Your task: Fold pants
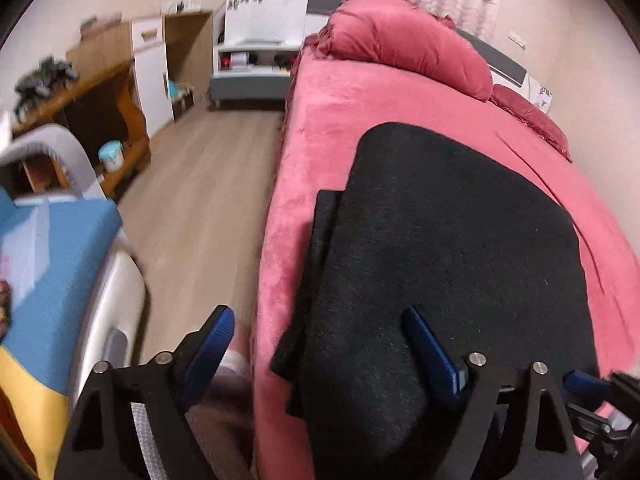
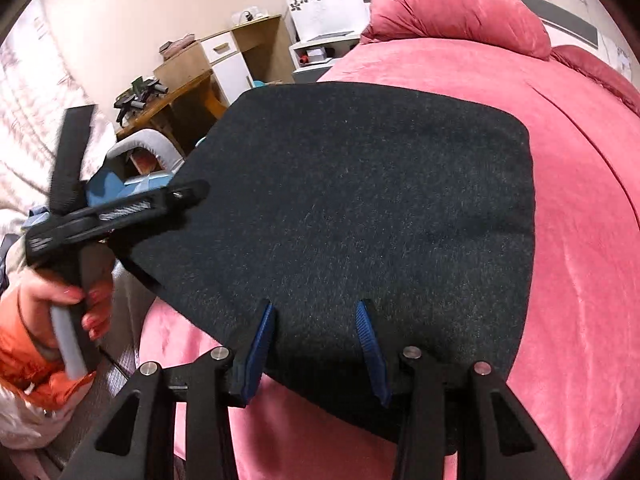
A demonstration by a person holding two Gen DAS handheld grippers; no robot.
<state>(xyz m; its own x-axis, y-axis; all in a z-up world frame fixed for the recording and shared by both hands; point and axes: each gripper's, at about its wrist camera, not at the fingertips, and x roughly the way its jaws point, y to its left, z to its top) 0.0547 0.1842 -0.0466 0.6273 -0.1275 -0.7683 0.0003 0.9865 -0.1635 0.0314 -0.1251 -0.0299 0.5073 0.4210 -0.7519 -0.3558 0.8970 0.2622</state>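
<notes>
Your black pants [image 2: 360, 208] lie folded into a flat, rounded rectangle on the pink bedspread [image 2: 580, 280], near the bed's near edge, with a thinner layer of the same fabric showing along the left side in the left wrist view. Your left gripper [image 1: 320, 344] hangs over the pants' near left corner with its blue-padded fingers [image 1: 430, 352] spread wide; one finger sits above the fabric, the other out past the bed edge over the wooden floor [image 1: 200, 184], and nothing is caught between them. Your right gripper [image 2: 316, 344] hovers over the near edge of the pants, jaws partly apart, pads clear of the cloth and gripping nothing. In the right wrist view your left hand [image 2: 60, 300], in an orange sleeve [image 2: 28, 360], holds its tool's handle at the left of the pants. At the head of the bed rests a pink pillow [image 1: 400, 44]. Across the floor stand a wooden shelf unit [image 1: 100, 112] and a white cabinet [image 1: 152, 76]. A blue-cushioned seat [image 1: 52, 264] stands at the near left.
</notes>
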